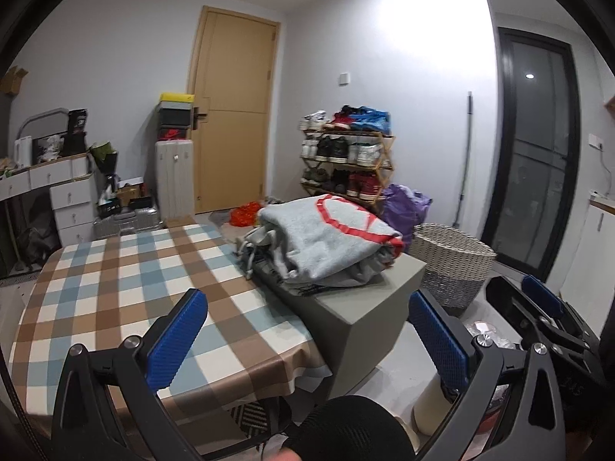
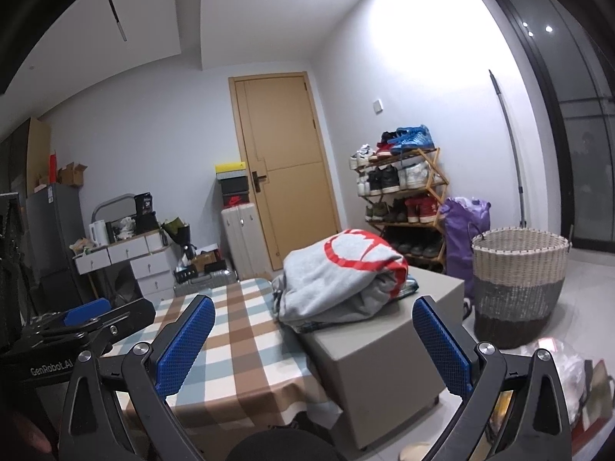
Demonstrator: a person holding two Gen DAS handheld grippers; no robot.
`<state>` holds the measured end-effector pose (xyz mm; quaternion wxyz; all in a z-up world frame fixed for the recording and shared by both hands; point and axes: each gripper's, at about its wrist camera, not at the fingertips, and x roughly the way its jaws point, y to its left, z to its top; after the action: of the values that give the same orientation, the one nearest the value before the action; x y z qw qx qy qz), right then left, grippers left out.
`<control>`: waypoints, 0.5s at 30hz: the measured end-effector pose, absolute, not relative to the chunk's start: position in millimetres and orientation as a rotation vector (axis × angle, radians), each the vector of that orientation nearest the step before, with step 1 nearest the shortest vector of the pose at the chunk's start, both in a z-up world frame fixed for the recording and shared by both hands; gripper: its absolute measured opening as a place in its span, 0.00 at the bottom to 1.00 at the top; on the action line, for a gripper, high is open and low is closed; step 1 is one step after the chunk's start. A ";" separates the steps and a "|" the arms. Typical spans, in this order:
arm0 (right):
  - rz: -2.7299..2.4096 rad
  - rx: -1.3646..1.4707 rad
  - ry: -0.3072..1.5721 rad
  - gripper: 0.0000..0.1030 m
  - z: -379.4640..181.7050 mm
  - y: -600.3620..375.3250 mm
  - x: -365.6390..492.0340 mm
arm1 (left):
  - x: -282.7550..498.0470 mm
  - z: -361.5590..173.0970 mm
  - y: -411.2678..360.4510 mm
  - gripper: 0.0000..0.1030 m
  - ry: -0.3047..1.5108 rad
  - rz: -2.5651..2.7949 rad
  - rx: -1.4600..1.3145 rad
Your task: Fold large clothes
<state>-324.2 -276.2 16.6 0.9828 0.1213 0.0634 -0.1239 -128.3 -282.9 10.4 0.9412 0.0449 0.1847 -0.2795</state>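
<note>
A pile of grey clothes with a red pattern on the top garment lies on a grey box beside the checked table. The pile shows in the right wrist view on the same box. My left gripper is open and empty, held back from the table's near edge. My right gripper is open and empty, level with the left one, which shows at its left. The right gripper shows at the right of the left wrist view.
A woven basket stands on the floor right of the box, a purple bag and a shoe rack behind it. White drawers and suitcases stand by the door.
</note>
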 end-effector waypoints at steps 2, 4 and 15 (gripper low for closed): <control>-0.251 0.245 0.128 1.00 17.8 -275.6 -325.5 | -132.0 11.4 -284.8 0.99 0.369 -0.567 0.106; -0.250 0.252 0.123 1.00 18.6 -276.5 -326.0 | -134.8 12.5 -285.7 0.99 0.361 -0.579 0.113; -0.263 0.257 0.100 1.00 25.3 -270.0 -335.4 | -131.2 14.5 -284.1 0.99 0.373 -0.593 0.096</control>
<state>-335.4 -270.0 25.3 0.9819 0.1276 0.0497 -0.1308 -131.2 -284.1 14.5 0.9382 0.0469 0.1827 -0.2903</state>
